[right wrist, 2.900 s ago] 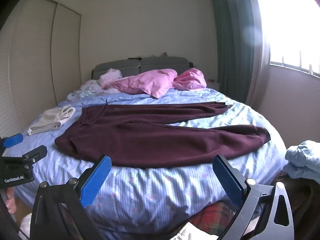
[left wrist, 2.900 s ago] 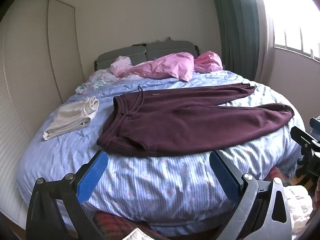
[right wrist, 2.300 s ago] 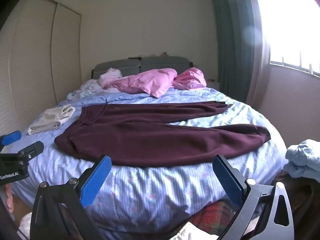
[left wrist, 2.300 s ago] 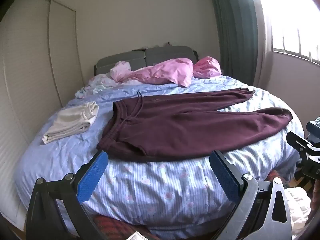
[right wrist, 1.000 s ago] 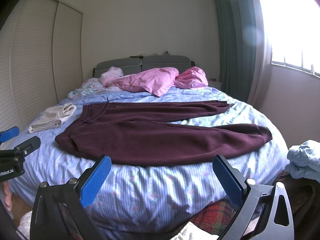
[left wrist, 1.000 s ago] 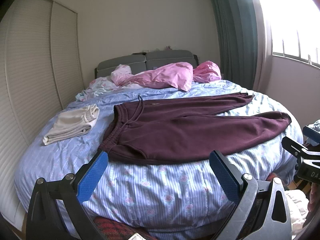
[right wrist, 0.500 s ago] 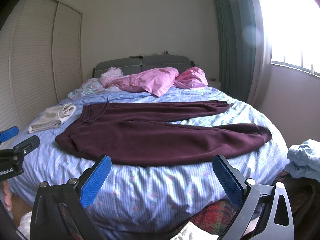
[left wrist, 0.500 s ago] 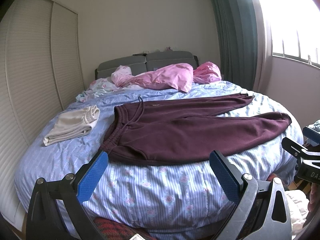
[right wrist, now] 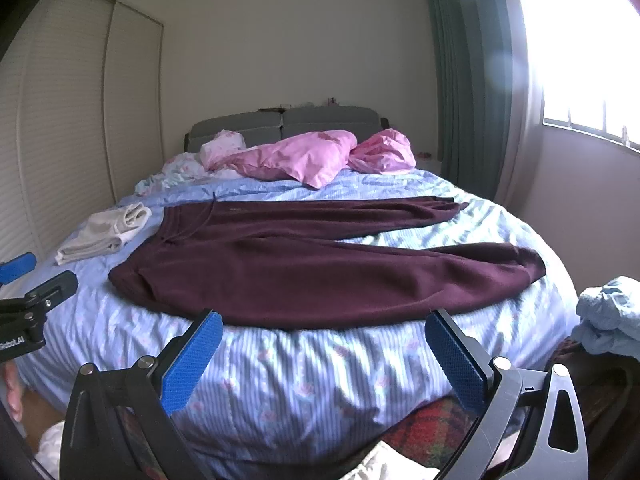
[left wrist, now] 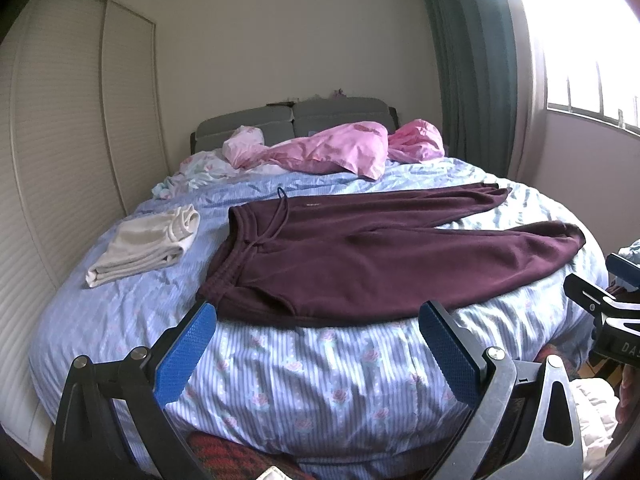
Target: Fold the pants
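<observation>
Fingers on the left gripper (left wrist: 316, 354) and right gripper (right wrist: 324, 360) are spread wide, empty, short of the bed (left wrist: 120, 312). Barely any change over the last seconds: slight camera drift only, no approach. Maroon pants (left wrist: 380, 256) lie flat, unfolded, legs splayed rightward. Folding not started; beige folded garment (left wrist: 144, 244) beside the waistband.

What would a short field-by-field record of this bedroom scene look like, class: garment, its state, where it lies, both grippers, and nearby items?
garment: maroon pants
state: spread flat, unfolded, legs apart, waistband toward the left
surface: bed with blue striped sheet
left gripper: open, short of the bed edge, holding nothing
right gripper: open, short of the bed edge, holding nothing
nearby: folded beige garment left of the waistband; pink bedding by the headboard
</observation>
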### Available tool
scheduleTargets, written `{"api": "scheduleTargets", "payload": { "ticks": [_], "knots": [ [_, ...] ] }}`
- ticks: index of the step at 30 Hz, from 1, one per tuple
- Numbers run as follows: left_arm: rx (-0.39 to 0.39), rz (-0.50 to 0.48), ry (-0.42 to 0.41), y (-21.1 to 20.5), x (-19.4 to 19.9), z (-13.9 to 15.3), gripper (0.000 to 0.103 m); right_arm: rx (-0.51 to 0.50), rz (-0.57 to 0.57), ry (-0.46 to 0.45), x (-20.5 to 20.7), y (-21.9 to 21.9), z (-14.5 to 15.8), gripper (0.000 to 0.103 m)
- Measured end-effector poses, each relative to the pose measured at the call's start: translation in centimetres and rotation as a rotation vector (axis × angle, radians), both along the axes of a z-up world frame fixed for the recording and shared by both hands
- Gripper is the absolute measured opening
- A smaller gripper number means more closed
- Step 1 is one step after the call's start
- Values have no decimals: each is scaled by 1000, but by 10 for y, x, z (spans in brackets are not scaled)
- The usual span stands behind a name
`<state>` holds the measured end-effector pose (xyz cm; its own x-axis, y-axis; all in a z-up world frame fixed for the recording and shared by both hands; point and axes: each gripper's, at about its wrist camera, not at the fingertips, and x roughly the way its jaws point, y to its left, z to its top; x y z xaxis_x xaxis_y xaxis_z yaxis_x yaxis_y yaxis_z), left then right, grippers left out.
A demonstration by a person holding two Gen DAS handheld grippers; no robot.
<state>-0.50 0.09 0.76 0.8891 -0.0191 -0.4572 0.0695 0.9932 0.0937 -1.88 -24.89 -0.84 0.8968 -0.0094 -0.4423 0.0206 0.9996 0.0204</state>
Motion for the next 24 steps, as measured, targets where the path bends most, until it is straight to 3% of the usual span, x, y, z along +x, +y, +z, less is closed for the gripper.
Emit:
{"api": "scheduleTargets", "payload": {
  "ticks": [12, 24],
  "knots": [
    [-18, 67, 47, 21, 23, -26, 103, 11, 3, 69, 27, 3, -24, 103],
    [19, 218, 57, 48, 86, -56, 103, 144, -56, 155, 99, -13, -61, 103]
  ]
}}
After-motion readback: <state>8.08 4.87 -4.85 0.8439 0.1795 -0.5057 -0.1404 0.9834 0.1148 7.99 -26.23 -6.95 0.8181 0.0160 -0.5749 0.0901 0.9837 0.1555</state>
